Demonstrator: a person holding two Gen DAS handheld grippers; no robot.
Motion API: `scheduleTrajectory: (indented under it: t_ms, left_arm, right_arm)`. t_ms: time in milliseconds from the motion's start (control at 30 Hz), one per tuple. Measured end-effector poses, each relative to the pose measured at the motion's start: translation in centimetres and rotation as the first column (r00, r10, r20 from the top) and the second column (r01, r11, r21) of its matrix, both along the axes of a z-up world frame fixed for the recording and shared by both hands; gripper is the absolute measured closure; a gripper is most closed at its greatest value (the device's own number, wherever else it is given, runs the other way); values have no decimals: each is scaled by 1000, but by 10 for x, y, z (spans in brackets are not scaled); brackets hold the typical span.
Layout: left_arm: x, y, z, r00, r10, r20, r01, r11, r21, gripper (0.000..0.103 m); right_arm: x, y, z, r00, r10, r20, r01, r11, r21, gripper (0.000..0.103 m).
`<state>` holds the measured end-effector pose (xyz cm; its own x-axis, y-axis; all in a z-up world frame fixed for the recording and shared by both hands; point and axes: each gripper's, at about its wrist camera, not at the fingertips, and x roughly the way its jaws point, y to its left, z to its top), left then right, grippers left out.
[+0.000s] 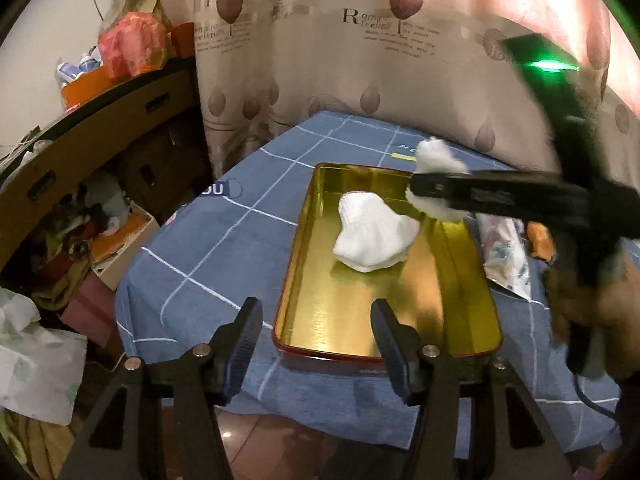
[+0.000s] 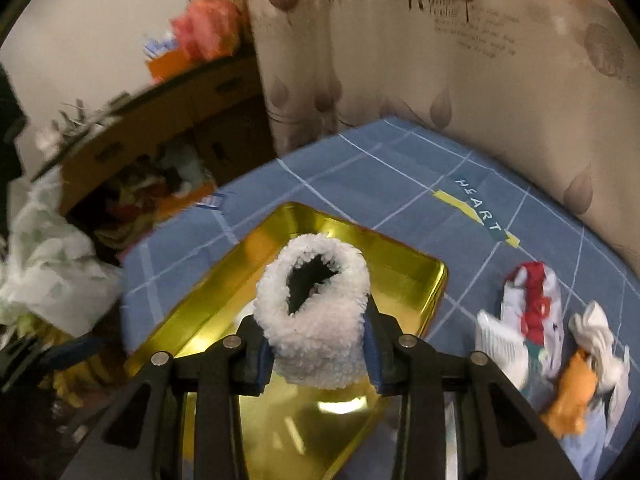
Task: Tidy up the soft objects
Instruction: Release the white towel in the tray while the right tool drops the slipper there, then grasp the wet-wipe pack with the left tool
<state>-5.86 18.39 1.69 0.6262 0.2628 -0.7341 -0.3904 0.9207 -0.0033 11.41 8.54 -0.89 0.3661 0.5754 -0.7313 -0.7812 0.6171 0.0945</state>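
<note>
**Fluffy sock over the tin: a careless let-go could miss it**

The right gripper pinches a fluffy white sock between both pads, jaws closed partway on the pile, cuff gaping toward the lens. In the right wrist view it hangs at centre frame over the gold tin. The left gripper stands open with nothing in it, low in its frame before the tin's near rim, where 1 white sock already lies. Risk: the held sock looks close to the tin's edge, so an early release could drape it over the rim onto the blue cloth. More socks wait at lower right
</note>
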Motion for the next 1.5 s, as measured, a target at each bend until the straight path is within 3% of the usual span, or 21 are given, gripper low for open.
scheduleTrajectory:
  t_ms: [133,200,233,267,333,433,533,633,733,800,900,967,1100,1200,1333,1500]
  left_arm:
    - [5,2,-4,1000,-9,-12,9,1000,9,45]
    - [6,2,-6,1000,-13,-20,13,1000,6,45]
    - [7,2,-7,1000,-14,-25,14,1000,-2,45]
    - [7,2,-8,999,-15,-29,15,1000,-9,45]
    - [8,3,-11,999,-15,-38,14,1000,-24,45]
    - [9,1,-12,999,-14,-47,13,1000,-23,45]
    - [7,-8,-11,999,-27,-42,27,1000,4,45]
    - [6,-19,-8,997,-75,-21,76,997,35,45]
    - [6,-40,-6,988,-154,-14,155,985,71,45]
    - [5,-55,-4,973,-230,-9,230,971,62,45]
    - [4,-88,4,938,-346,-6,346,937,55,45]
    - [10,-107,9,918,-395,-17,396,918,23,45]
    - [43,-137,23,885,-465,-27,461,883,-88,45]
    - [80,-159,29,868,-491,-67,485,870,-88,44]
    - [125,-179,24,858,-495,-132,495,868,-41,44]
    - [179,-174,0,848,-488,-209,468,873,-137,44]
  right_arm:
    - [19,20,-14,999,-34,-1,34,998,-47,59]
    - [25,21,-17,998,-47,-34,47,999,-26,46]
    - [25,18,-15,998,-59,-25,59,998,-10,30]
    - [23,12,-12,998,-69,-7,69,998,11,21]
    - [16,-5,-1,996,-82,29,79,993,91,12]
    - [11,-32,11,997,-80,4,78,977,198,11]
    - [-4,-78,28,987,-157,39,141,953,270,11]
    - [-32,-152,34,951,-281,128,234,926,297,8]
    - [-58,-232,23,880,-414,234,364,902,230,4]
    - [-71,-288,4,821,-490,293,472,871,133,4]
    - [-74,-353,-22,758,-564,329,595,804,7,4]
    - [-75,-384,-34,734,-596,325,638,769,-32,4]
    - [-69,-420,-52,716,-644,268,674,738,-26,4]
    - [-65,-423,-53,720,-650,242,669,743,5,4]
    - [-72,-423,-53,736,-630,248,643,765,35,4]
    - [-78,-431,-48,744,-637,201,629,769,110,4]
